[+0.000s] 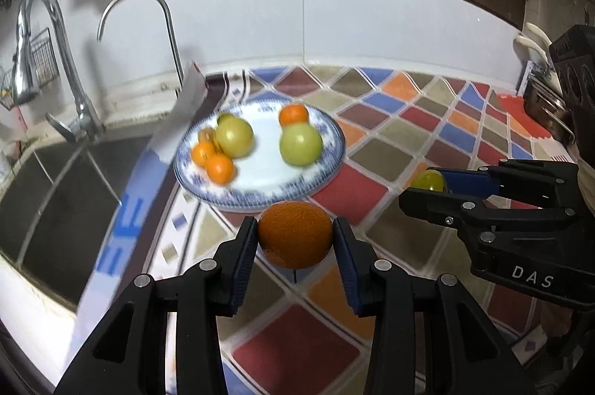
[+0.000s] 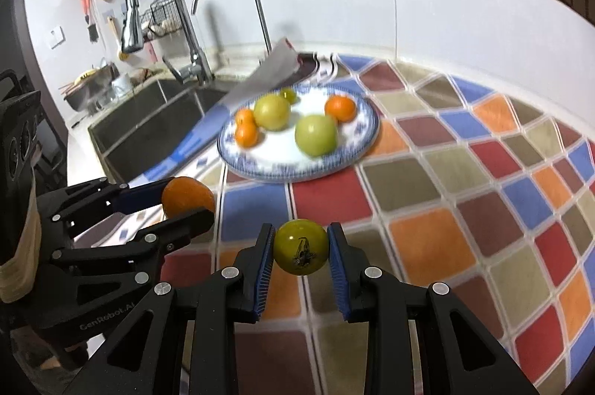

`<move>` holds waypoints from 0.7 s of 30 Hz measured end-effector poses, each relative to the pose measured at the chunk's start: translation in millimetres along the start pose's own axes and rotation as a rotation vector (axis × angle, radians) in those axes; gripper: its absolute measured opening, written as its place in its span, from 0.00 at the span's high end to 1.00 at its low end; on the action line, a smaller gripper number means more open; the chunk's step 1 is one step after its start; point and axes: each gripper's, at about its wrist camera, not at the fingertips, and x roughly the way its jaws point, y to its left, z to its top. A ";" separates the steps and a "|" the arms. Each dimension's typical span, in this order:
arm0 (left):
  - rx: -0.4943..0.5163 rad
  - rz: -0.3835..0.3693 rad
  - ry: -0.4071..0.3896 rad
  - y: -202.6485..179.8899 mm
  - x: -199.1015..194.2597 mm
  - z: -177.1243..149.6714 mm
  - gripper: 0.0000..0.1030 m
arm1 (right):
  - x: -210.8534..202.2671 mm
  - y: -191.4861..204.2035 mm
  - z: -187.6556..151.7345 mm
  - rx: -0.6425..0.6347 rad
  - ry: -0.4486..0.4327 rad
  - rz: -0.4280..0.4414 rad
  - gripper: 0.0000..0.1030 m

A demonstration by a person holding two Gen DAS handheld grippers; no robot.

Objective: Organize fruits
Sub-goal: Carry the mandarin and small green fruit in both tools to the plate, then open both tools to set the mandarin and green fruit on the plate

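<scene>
two grippers up over a counter (image 1: 427,134) of many-colored tiles, each one with a fruit.

big steel sink (image 1: 67,194) at the left of the counter, two bent taps (image 1: 55,67) behind it, white wall further back.

round white plate (image 1: 327,149) with blue rim on the tiles, just beside the sink, ahead of both grippers. six fruits on it: two big green apples (image 1: 300,144), three small oranges (image 1: 219,168) and one tiny green fruit (image 2: 287,94) at the back edge. one apple close to two oranges on the left side, the other apple on the right side with an orange right behind it.

left gripper (image 1: 295,238), black with blue pads, clamped tight on a big orange (image 1: 295,234). pads pressed on both sides of it. orange up in the air, off the tiles, near the front rim of the plate.

right gripper (image 2: 300,248), same look, squeezed on a small yellow-green fruit (image 2: 300,248) with a dark mark on its skin. pads hard on both sides. fruit also up off the tiles, to the right of the orange, a bit further from the plate.

both grippers side by side, apart, not touching.
</scene>
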 end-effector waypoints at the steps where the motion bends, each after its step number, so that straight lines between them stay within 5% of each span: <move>1: 0.002 0.003 -0.005 1.5 1.0 2.8 0.60 | 1.2 0.0 5.2 -0.005 -0.010 -0.001 0.71; 21: 0.020 0.026 -0.014 42.8 57.9 49.2 0.60 | 62.5 -3.5 93.9 -0.102 -0.067 0.026 0.71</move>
